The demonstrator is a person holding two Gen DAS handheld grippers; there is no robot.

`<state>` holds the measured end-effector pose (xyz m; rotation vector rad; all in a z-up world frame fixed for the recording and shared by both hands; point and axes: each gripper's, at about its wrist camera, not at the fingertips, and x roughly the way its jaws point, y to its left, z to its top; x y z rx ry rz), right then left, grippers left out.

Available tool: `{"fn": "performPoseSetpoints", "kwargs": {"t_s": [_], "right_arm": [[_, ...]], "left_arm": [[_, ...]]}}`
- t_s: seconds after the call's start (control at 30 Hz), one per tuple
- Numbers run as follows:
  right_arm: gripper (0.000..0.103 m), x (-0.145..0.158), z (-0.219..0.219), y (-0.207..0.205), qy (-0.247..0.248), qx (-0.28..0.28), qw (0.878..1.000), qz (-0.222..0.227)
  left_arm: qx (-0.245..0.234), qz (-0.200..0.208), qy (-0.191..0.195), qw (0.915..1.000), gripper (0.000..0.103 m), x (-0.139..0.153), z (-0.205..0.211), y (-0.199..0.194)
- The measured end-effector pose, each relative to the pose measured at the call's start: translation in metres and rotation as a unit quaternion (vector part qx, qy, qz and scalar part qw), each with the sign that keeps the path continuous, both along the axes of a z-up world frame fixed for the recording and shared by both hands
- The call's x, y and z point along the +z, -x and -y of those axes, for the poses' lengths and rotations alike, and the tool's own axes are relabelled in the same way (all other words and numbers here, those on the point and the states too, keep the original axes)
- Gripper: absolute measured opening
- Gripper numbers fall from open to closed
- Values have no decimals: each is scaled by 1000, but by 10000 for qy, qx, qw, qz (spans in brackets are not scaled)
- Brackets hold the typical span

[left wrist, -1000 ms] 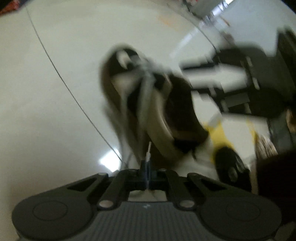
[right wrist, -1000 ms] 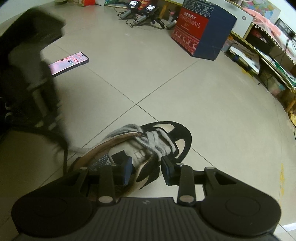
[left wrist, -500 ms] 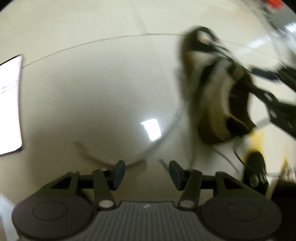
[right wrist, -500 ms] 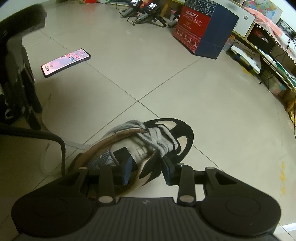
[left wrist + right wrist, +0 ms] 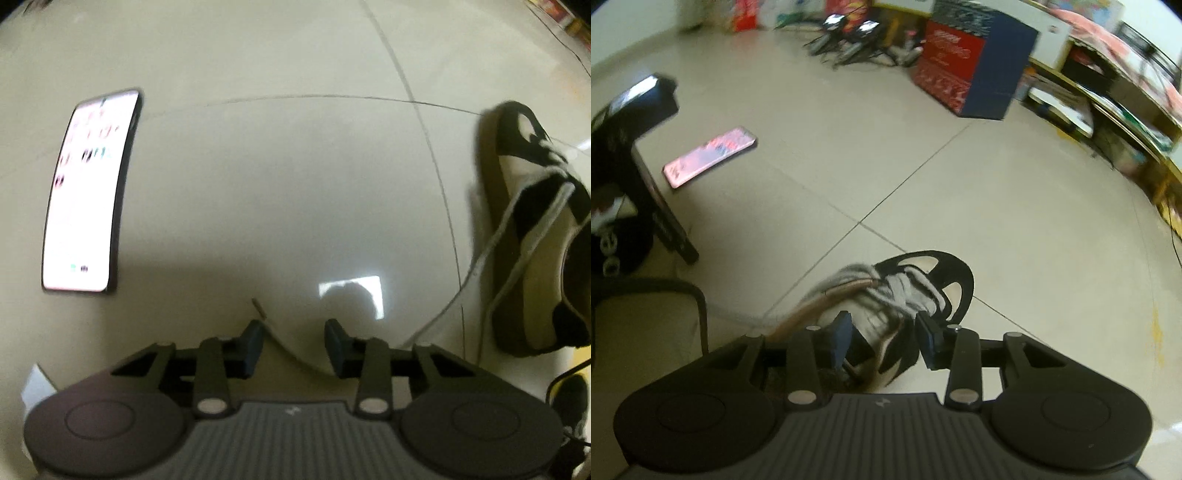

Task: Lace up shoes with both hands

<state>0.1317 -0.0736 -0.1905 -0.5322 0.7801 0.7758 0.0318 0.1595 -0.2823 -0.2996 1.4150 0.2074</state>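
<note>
A black, cream and brown sneaker (image 5: 532,236) lies on the tiled floor at the right edge of the left wrist view. Its grey lace (image 5: 480,266) trails off the shoe and curves across the floor under my left gripper (image 5: 293,341), which is open and empty; the lace tip (image 5: 259,308) lies just ahead of the left finger. In the right wrist view the sneaker (image 5: 905,295) sits right in front of my right gripper (image 5: 882,341), which is open with its fingers either side of the shoe's opening, holding nothing.
A lit phone (image 5: 88,192) lies on the floor to the left; it also shows in the right wrist view (image 5: 709,157). A red and blue box (image 5: 971,62), cables and shelves stand at the far side. The left hand-held gripper body (image 5: 631,170) is at the left.
My left gripper let go of the lace, opened and swung left, away from the shoe toward the phone. The right gripper stayed open over the shoe and shifted slightly.
</note>
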Motion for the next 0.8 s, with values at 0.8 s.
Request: {"fn": "performPoseSetpoints", "kwargs": {"t_s": [0.8], "right_arm": [[42,-4,17,-48,-1467,-895,9744,-1452]], "left_arm": [[-2100,2230,325,9514,3,57,39,-43]]}}
